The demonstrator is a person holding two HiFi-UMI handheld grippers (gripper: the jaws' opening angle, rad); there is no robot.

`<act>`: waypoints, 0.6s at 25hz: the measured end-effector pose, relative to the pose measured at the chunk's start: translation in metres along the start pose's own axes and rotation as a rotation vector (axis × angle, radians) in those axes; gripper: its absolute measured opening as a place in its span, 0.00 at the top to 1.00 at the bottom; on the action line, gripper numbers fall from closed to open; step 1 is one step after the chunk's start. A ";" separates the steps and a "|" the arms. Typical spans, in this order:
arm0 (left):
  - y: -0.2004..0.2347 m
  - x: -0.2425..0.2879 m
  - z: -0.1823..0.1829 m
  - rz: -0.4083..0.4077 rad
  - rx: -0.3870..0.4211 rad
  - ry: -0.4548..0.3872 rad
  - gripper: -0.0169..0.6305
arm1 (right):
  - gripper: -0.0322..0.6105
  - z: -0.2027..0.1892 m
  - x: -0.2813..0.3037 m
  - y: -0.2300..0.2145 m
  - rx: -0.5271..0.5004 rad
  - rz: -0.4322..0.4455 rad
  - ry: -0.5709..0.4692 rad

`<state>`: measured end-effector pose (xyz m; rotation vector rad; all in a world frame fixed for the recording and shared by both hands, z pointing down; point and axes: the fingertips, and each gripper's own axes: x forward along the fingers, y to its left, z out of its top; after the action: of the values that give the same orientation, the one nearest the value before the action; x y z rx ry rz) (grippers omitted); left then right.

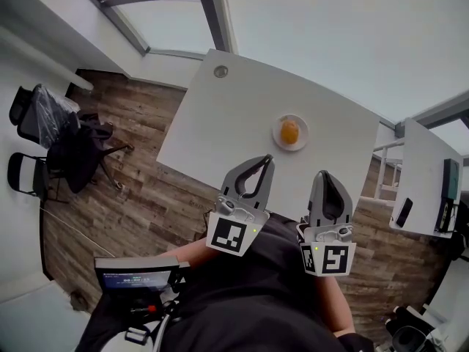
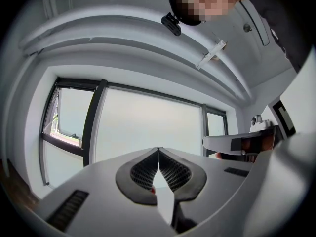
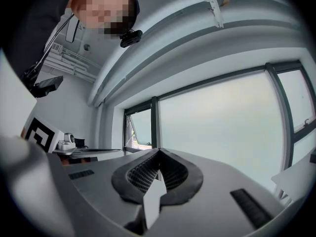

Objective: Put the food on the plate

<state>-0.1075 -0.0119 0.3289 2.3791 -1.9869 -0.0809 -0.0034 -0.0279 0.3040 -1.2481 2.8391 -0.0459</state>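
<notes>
An orange piece of food [image 1: 290,131] lies on a small white plate [image 1: 279,141] on the white table [image 1: 220,123], seen only in the head view. Both grippers hang in front of the person's body, short of the table's near edge. My left gripper [image 1: 267,158] is shut with nothing in it, its tips meeting in the left gripper view [image 2: 158,149]. My right gripper [image 1: 323,174] is shut and empty too, tips together in the right gripper view [image 3: 158,152]. Both gripper views point up at windows and ceiling.
A round metal fitting [image 1: 220,71] is set in the table's far left corner. Black chairs [image 1: 44,134] stand on the wood floor at left. A second white table [image 1: 425,182] with dark devices stands at right. A small screen [image 1: 135,277] sits by the person's left side.
</notes>
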 end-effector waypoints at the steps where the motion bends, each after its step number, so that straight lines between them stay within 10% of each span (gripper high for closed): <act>1: 0.002 -0.002 0.002 0.000 0.011 -0.004 0.96 | 0.94 0.000 0.001 0.002 0.001 -0.004 0.000; 15: 0.026 -0.020 0.001 0.057 -0.028 -0.034 0.96 | 0.94 -0.002 0.006 0.029 -0.072 0.022 0.008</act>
<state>-0.1372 0.0034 0.3295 2.3179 -2.0535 -0.1473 -0.0286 -0.0130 0.3049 -1.2316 2.8853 0.0533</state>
